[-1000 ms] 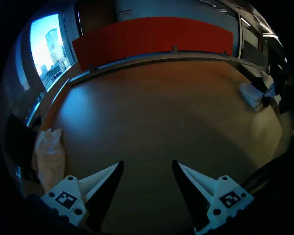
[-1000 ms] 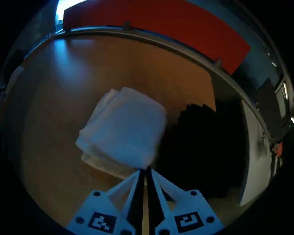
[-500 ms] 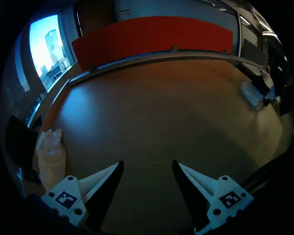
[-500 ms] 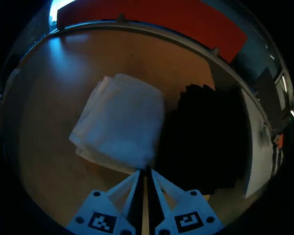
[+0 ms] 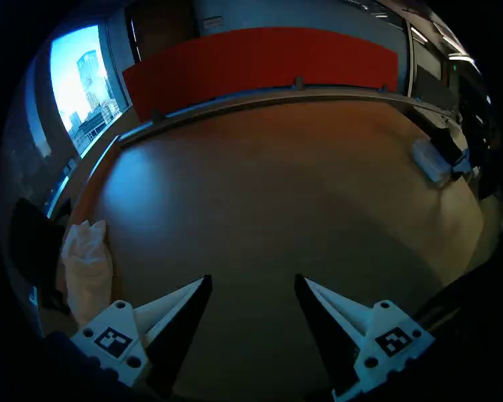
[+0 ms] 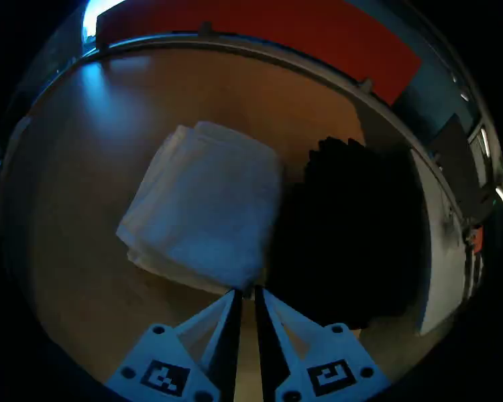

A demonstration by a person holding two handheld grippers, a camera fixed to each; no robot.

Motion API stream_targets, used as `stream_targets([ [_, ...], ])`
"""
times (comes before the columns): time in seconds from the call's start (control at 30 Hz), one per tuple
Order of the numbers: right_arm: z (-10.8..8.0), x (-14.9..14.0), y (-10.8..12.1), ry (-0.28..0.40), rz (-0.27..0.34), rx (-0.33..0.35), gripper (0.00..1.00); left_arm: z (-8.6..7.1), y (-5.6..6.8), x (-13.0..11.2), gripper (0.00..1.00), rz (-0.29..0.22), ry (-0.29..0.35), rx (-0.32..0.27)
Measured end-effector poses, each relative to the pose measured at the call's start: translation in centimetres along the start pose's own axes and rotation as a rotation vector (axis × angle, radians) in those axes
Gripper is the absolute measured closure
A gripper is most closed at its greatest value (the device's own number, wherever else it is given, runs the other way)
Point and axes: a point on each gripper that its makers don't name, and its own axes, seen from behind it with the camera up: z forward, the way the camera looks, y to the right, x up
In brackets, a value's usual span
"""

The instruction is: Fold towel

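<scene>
A folded white towel (image 6: 208, 208) lies flat on the wooden table (image 6: 84, 167) in the right gripper view. My right gripper (image 6: 247, 293) sits just behind the towel's near corner, its fingers a narrow gap apart with nothing pinched between them. In the left gripper view the same towel (image 5: 431, 159) is small at the far right of the table (image 5: 271, 187). My left gripper (image 5: 251, 285) hovers over bare wood, wide open and empty.
A pile of black cloth (image 6: 349, 234) lies right beside the towel. A crumpled white cloth (image 5: 85, 264) rests at the table's left edge. A red partition (image 5: 265, 60) and a metal rail (image 5: 278, 99) bound the far side. A window (image 5: 80, 84) is at the left.
The right gripper's fingers have parted slightly and drawn back from the towel's corner, and the towel has settled flat. The left gripper has not moved.
</scene>
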Motion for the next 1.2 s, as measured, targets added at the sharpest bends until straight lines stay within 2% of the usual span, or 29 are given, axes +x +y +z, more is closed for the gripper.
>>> stream_targets([
  [0.23,-0.5,0.5,-0.4,0.022,-0.001,0.004,0.66,0.2,0.3,0.1,0.09,0.001,0.002,-0.008],
  [0.37,-1.0,0.8,-0.6,0.037,-0.004,0.007,0.45,0.3,0.4,0.3,0.09,0.003,0.003,-0.012],
  [0.57,-1.3,1.5,-1.5,0.058,-0.008,0.025,0.34,0.3,0.5,0.3,0.09,0.005,0.005,-0.016],
  [0.93,-1.1,3.7,-4.5,0.104,0.001,0.068,0.31,0.1,0.2,0.2,0.09,0.000,0.009,-0.013],
  [1.2,-0.6,5.3,-7.7,0.129,-0.005,0.113,0.31,-0.1,-0.2,-0.1,0.09,-0.009,0.009,-0.006],
])
